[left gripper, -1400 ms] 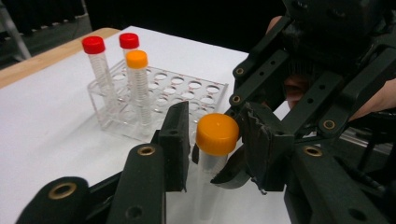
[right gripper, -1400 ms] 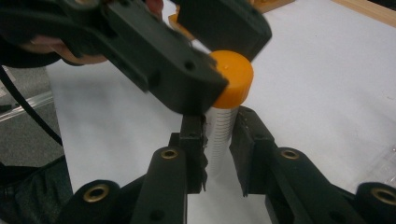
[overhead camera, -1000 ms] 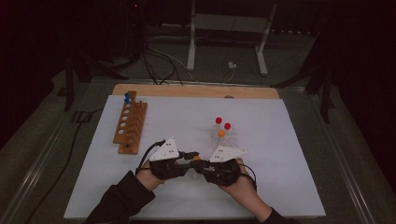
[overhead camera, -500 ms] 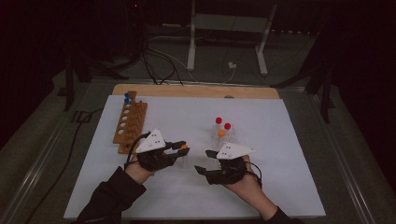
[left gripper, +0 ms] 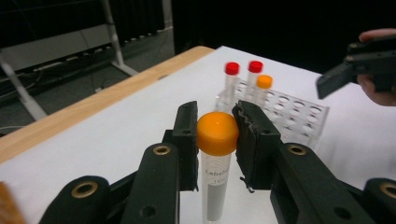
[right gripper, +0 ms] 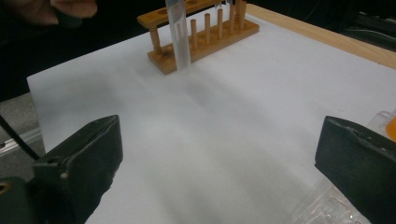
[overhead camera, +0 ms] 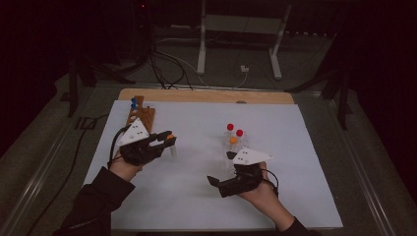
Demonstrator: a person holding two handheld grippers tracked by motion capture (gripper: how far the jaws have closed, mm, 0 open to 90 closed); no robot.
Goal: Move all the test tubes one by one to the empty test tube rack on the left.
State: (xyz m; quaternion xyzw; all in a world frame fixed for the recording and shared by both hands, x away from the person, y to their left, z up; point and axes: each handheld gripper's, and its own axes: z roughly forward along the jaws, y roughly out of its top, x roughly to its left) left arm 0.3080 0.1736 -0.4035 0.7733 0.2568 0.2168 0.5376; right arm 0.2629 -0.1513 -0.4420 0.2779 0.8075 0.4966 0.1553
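- Left gripper [overhead camera: 168, 139]: we found it clamped on the orange cap of a tube [left gripper: 215, 175], hanging upright over the mat at 9 o'clock, near the wooden rack [overhead camera: 141, 115].
- Right gripper [overhead camera: 212, 181]: at 6 o'clock, its jaws had just been opening and stood wide, nothing between them.
- Clear rack [overhead camera: 235, 146]: three capped tubes remained.
- Progress, we judged: handover done; seating in the wooden rack outstanding.
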